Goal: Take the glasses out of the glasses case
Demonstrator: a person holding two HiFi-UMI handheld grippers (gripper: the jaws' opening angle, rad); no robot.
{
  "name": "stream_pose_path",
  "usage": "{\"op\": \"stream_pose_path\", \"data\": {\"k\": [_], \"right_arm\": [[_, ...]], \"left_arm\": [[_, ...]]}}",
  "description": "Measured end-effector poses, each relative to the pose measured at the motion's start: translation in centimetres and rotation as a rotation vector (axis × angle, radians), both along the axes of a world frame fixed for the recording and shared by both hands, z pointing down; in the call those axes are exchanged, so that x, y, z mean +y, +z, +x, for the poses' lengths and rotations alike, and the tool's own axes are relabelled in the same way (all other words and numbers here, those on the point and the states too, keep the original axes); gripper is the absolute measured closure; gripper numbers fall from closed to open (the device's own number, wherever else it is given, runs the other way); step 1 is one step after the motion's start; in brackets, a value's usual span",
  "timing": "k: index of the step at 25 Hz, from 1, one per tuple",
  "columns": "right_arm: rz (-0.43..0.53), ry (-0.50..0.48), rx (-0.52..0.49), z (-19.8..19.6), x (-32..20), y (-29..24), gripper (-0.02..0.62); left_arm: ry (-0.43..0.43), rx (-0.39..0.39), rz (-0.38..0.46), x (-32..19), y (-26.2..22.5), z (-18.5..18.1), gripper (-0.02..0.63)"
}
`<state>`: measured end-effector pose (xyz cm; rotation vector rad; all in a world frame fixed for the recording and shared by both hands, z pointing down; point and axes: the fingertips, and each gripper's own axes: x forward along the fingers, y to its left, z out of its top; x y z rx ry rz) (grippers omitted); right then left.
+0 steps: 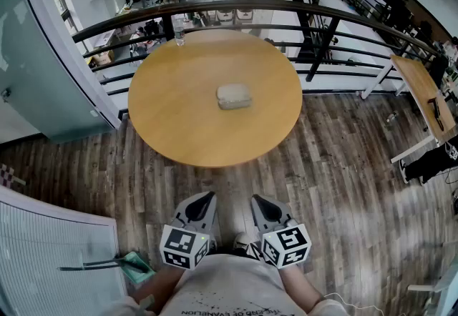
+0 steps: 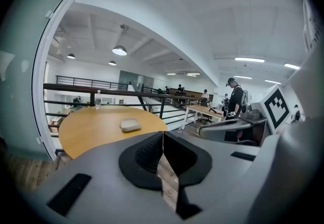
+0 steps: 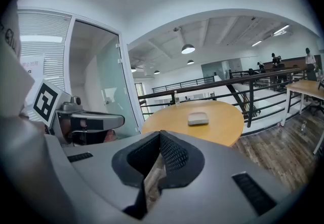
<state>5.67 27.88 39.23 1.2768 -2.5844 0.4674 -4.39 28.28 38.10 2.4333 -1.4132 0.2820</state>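
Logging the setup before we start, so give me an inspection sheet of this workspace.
Surface: round wooden table.
Job's things: glasses case, closed, near the table's middle.
Clutter: water bottle at the far edge.
Grippers: left claw and right claw shut, empty, short of the table.
Cables: white lead on the floor, right.
Surroundings: railing, plank floor, second desk.

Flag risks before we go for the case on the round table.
1. The glasses case looks closed and lies loose in the middle of the table. Nothing braces it, so prying one-handed may just slide it.
2. The left gripper and right gripper both have fingers shut. Arriving like that would likely shove the case, not grasp it.
3. A bottle stands at the far edge by the railing, with an open drop beyond. A hard push could topple it.
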Motion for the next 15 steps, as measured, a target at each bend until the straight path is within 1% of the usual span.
{"op": "stream_pose_path", "data": {"k": [15], "right_arm": [[0.005,-0.014,0.011,-0.38,0.21,-0.11,0.571]], "left_arm": [[0.003,-0.001,0.002,0.12,-0.06,-0.21,0.581]]}}
